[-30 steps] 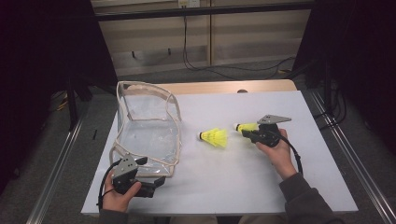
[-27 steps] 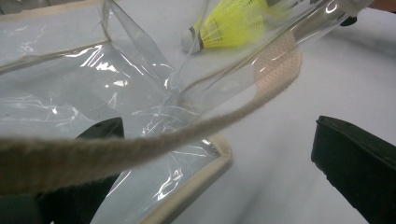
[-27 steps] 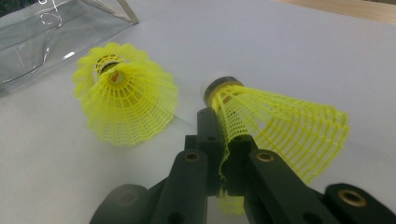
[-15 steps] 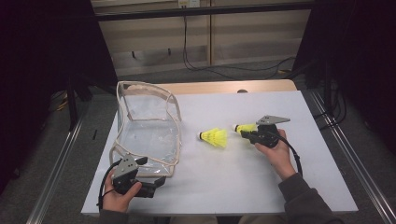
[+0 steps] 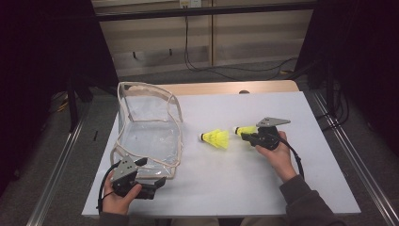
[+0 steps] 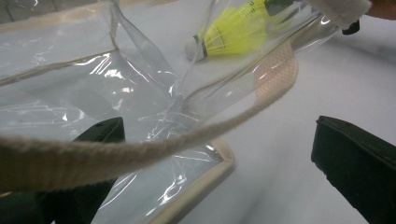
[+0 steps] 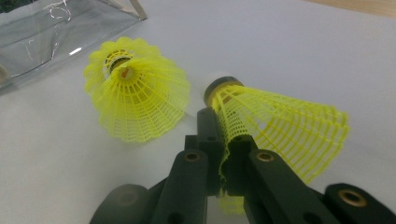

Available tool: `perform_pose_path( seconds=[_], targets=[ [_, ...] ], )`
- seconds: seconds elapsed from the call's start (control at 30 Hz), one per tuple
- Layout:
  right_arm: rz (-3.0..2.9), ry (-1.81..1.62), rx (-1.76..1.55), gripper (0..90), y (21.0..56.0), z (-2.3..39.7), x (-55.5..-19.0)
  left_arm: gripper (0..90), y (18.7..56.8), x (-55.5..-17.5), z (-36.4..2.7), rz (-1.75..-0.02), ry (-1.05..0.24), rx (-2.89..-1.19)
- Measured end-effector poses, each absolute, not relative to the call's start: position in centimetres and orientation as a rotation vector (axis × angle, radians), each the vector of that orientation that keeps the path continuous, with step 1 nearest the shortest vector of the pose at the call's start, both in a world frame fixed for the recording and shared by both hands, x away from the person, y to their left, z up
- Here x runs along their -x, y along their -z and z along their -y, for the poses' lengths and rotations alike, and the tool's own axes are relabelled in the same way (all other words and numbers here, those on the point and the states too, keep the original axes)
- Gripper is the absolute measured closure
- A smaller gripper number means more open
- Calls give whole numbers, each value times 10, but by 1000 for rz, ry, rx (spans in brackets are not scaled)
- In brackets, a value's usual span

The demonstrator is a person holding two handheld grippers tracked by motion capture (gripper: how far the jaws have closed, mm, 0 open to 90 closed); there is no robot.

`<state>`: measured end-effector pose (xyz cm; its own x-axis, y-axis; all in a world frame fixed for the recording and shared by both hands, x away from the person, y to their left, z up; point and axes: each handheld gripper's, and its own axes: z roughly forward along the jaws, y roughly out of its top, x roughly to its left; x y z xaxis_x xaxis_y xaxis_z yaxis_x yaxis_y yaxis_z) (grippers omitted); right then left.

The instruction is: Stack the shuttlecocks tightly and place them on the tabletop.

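Observation:
A clear plastic bag (image 5: 150,127) with beige trim lies open at the left of the white table (image 5: 235,188). My left gripper (image 5: 157,182) rests at the bag's near corner. In the left gripper view it (image 6: 219,149) is open, its jaws wide apart, with the bag's corner (image 6: 140,107) and beige strap (image 6: 154,149) between them. A yellow shuttlecock (image 5: 215,138) lies on its side mid-table. My right gripper (image 5: 247,135) is just right of it, shut on the mesh skirt of a second yellow shuttlecock (image 7: 280,126). The loose shuttlecock (image 7: 137,88) lies just ahead of the right gripper (image 7: 223,126).
A wooden tabletop edge (image 5: 226,88) runs along the far side of the white sheet. Metal rails (image 5: 348,155) flank the table on both sides. Cables trail from both grippers toward the person's forearms.

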<state>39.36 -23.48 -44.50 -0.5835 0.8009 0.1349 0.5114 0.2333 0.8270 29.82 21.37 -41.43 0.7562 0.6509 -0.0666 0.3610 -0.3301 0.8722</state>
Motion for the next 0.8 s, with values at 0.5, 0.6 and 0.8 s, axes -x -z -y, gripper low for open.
perform_pose_path(
  seconds=[0.5, 0.6, 0.8],
  targets=[
    [-2218, -1278, -1208, 882, 447, 230, -393, 35, 415, -301, -211, -776, -383, -1944],
    [-2223, -1279, -1201, 883, 447, 228, -393, 35, 415, -301, -211, -775, -380, -1943],
    [-2220, -1279, -1199, 882, 446, 229, -392, 35, 415, -301, -211, -775, -382, -1943]
  ],
)
